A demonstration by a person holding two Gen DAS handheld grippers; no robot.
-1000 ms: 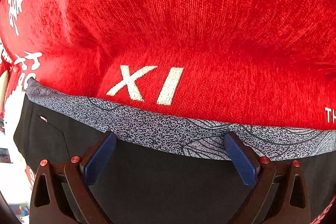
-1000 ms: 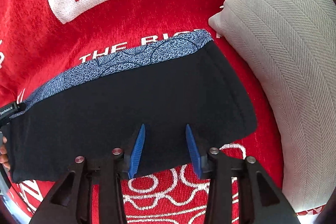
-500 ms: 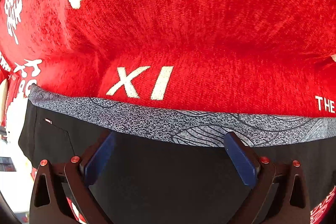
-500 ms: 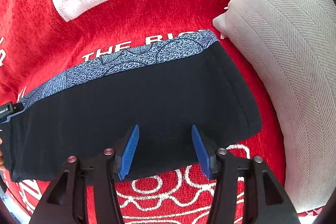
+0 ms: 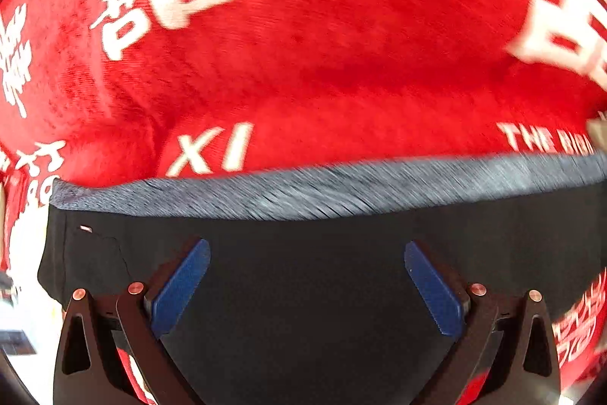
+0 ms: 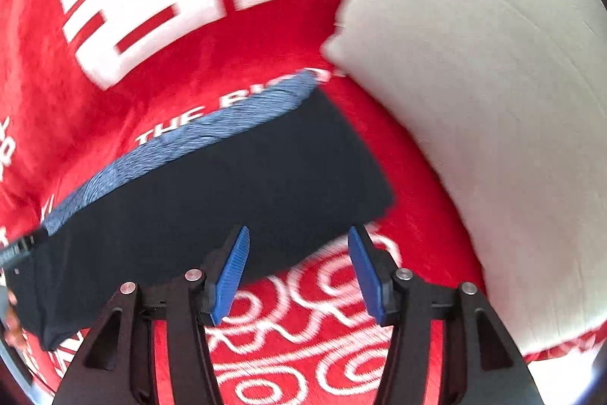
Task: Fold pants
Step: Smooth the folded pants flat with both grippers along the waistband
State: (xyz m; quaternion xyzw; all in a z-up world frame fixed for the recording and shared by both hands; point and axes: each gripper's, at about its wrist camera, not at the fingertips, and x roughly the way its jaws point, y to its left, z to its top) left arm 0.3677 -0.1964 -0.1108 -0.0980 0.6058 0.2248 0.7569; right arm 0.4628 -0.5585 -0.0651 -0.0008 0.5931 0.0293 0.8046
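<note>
Folded black pants on a red blanket, with both of my grippers spread open and holding nothing.

The pants (image 6: 227, 185) lie flat as a long dark rectangle of smooth fabric, with a speckled blue-grey patterned band (image 5: 322, 185) along the far edge. Under them is a plush red blanket (image 5: 322, 44) printed with white characters and swirls, and a pale ribbed cushion (image 6: 493, 101) sits just beside the pants' right end. My left gripper (image 5: 307, 285) is spread wide, its blue ridged pads (image 5: 178, 287) over the black cloth; whether they touch it I cannot tell. My right gripper (image 6: 299, 270) is released too, at the pants' near edge by their right end, partly over the blanket.
</note>
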